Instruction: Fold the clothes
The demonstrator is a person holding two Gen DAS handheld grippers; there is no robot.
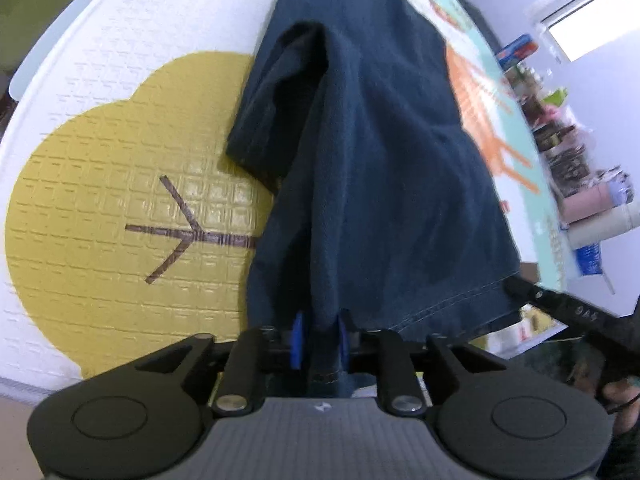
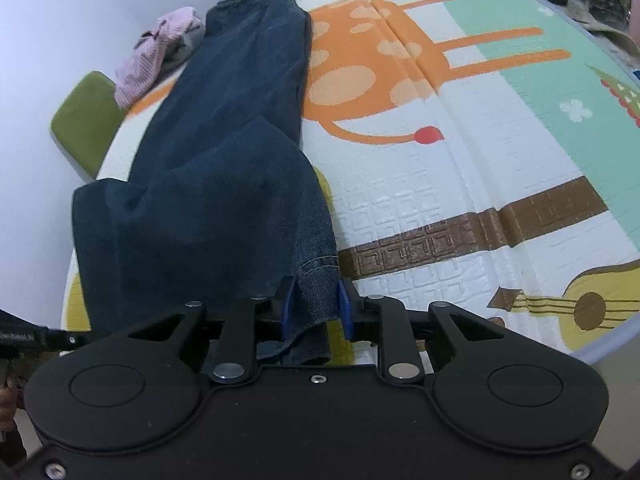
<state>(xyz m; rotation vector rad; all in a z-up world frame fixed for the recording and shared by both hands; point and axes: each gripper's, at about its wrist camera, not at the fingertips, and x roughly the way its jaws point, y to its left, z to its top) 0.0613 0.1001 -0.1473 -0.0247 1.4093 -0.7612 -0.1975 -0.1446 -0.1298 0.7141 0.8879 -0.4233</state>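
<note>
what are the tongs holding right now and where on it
Both hold the jeans at the hemmed leg ends: the left tongs pinch one hem, the right tongs the other.

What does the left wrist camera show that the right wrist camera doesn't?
Only the left wrist view shows the yellow cloud shape with its brown arrow. Only the right wrist view shows the pink garment, the orange giraffe print and the guitar print. Both show the jeans on the play mat, each gripper clamping a hem.
</note>
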